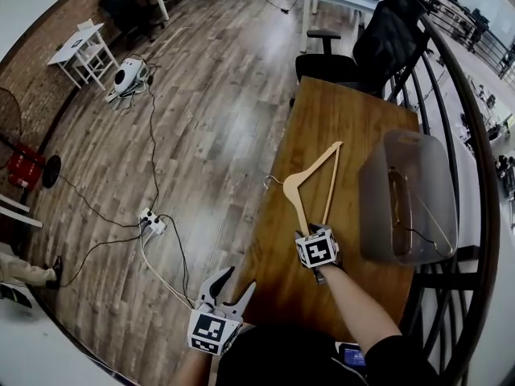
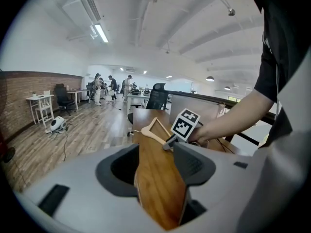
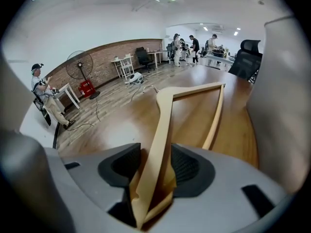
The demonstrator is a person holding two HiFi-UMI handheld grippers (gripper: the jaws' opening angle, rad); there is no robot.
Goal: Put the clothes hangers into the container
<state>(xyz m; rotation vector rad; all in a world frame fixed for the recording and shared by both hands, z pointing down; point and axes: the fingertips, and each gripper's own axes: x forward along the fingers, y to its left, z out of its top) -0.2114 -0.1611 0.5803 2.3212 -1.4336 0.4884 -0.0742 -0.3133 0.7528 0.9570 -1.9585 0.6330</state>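
Observation:
A wooden clothes hanger (image 1: 310,175) with a metal hook lies flat on the wooden table (image 1: 346,119). One end of it runs between the jaws of my right gripper (image 1: 306,232). In the right gripper view the hanger arm (image 3: 165,125) sits in the gap of the right gripper (image 3: 155,166), whose pads do not press on it. A translucent plastic container (image 1: 378,175) stands at the table's right side with another hanger (image 1: 398,207) inside. My left gripper (image 1: 233,284) hangs open and holds nothing off the table's near left edge. The left gripper (image 2: 155,164) looks along the table toward the hanger (image 2: 153,130).
A black office chair (image 1: 378,47) stands at the table's far end. A dark railing (image 1: 475,215) runs along the right side. On the wooden floor to the left lie a power strip with cables (image 1: 151,219) and a white device (image 1: 129,77).

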